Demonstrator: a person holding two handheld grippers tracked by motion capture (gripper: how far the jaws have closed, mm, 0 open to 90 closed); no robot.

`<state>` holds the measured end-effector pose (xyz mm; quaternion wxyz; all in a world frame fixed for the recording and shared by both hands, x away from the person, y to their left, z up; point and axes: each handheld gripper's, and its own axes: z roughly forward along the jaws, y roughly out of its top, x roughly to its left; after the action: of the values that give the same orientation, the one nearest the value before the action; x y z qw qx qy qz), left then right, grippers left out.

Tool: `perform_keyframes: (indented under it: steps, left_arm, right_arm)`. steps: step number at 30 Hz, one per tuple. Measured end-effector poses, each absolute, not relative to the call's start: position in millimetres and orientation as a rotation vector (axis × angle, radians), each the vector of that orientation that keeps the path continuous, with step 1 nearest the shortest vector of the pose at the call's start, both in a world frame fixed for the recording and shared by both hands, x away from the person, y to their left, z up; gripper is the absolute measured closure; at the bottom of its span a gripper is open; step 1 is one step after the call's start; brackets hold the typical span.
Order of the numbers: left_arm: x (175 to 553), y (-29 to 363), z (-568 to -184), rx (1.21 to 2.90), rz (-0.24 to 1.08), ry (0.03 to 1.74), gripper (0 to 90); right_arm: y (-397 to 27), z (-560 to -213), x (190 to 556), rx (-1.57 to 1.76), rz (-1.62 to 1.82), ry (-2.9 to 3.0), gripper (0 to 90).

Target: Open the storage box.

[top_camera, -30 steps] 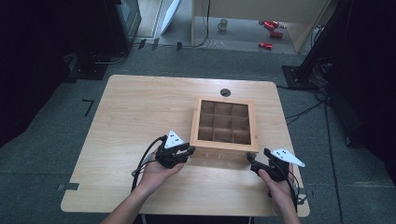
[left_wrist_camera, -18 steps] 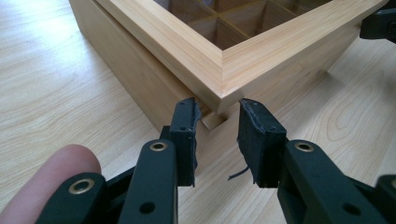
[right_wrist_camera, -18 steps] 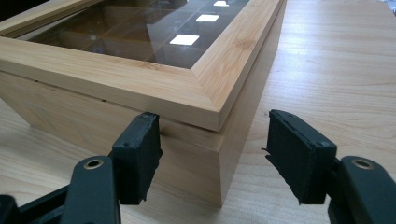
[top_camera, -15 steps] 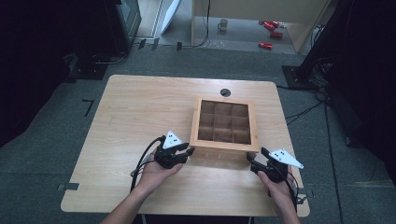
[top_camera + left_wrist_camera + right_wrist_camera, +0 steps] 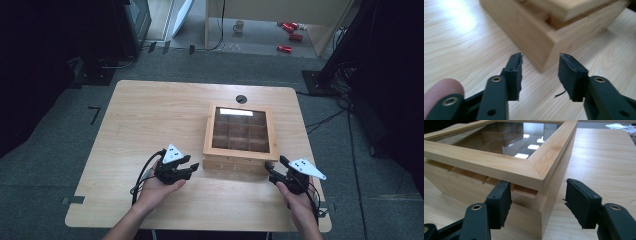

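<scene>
Bamboo-coloured wooden box (image 5: 240, 137) with a glass-paned lid (image 5: 506, 135) stands on the right half of the table (image 5: 150, 120), its lid slightly raised above the base along the near edge so that a gap shows. Left hand-held gripper (image 5: 192, 166) lies just off the box's near left corner; its jaws have just been opening and stand apart, released, with the corner ahead of them and nothing between the pads. Right hand-held gripper (image 5: 269, 169) sits at the near right corner; its jaws have been closing a little and straddle that corner, one pad before the gap under the lid, the other clear of the side wall, neither pressing. Dark hole (image 5: 241, 99) in the table lies beyond the box. On the floor behind the table: a mug (image 5: 239, 26) and red cans (image 5: 290, 35). Compartments under the glass are dim and reflections hide their contents; a fingertip (image 5: 441, 87) is cut off at the left gripper view's edge.
</scene>
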<state>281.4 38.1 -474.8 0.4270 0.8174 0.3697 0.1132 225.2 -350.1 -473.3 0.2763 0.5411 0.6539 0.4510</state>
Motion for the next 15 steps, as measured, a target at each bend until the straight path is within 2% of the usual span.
perform_keyframes:
  steps: [8,15]
  left_arm:
    - [278.7,71.1,-491.3,2.051,0.345,1.080,28.2]
    - [275.6,82.1,-508.6,2.085,0.378,1.164,20.3]
  right_arm:
    - [-347.7,-463.3,233.9,1.446,1.200,1.724,37.8]
    - [-347.9,-454.0,238.1,1.429,1.213,1.700,37.1]
